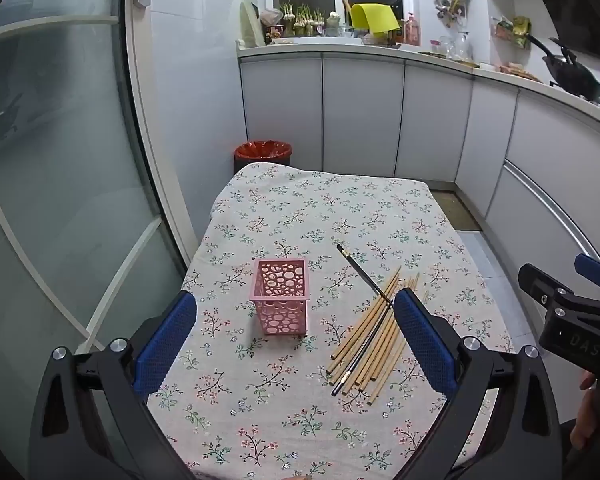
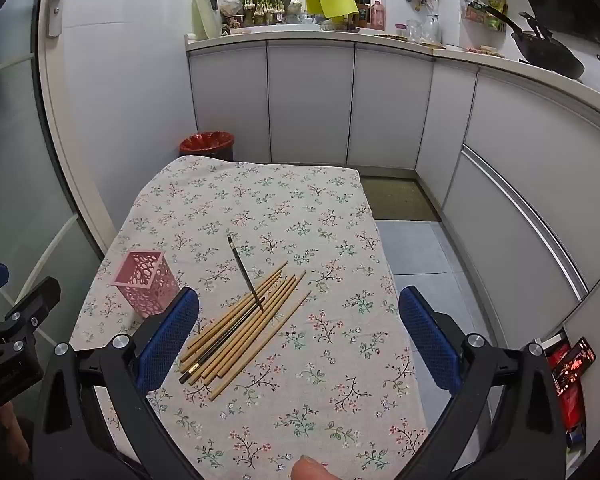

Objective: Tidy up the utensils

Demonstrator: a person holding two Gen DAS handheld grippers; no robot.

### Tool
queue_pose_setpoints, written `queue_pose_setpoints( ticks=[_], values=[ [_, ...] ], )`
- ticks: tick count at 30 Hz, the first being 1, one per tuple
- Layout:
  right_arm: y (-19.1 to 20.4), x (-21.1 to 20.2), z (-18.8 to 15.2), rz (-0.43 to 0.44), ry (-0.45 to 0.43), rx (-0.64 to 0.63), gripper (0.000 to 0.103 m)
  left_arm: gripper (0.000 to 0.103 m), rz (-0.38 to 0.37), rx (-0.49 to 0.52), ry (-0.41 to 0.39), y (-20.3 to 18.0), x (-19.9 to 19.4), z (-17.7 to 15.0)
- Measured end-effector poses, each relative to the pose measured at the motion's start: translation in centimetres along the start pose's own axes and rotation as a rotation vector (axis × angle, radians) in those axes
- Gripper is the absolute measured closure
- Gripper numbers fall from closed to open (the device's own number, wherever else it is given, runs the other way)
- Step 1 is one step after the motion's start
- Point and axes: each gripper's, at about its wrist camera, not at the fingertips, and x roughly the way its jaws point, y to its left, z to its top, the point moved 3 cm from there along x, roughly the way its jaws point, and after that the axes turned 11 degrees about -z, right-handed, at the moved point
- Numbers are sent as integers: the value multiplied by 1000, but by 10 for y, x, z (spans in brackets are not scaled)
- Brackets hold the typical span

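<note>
A pink perforated holder [image 1: 280,300] [image 2: 146,282] stands upright and empty on the floral tablecloth [image 1: 300,216] [image 2: 260,200]. To its right lies a loose bundle of several bamboo chopsticks [image 1: 374,344] [image 2: 248,328]. Two black chopsticks are with them: one black chopstick [image 1: 364,274] [image 2: 244,272] lies across the tips of the bundle, the other among the sticks. My left gripper [image 1: 296,300] hovers open above the holder and holds nothing. My right gripper [image 2: 299,295] hangs open over the cloth, just right of the bundle. Each gripper shows at the edge of the other's view.
A red-lined bin [image 1: 263,152] [image 2: 207,144] stands on the floor behind the table's far left corner. Grey cabinets [image 2: 312,104] under a cluttered counter run along the back and right. A glass door [image 1: 60,200] is on the left. A fingertip [image 2: 308,468] shows at the bottom edge.
</note>
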Motion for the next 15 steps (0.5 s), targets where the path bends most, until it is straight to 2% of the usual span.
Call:
queue_pose_setpoints(
  ticks=[15],
  values=[
    [-2,1,2,7,6,7,7,7,3,-6,11,4,-5,0]
  ],
)
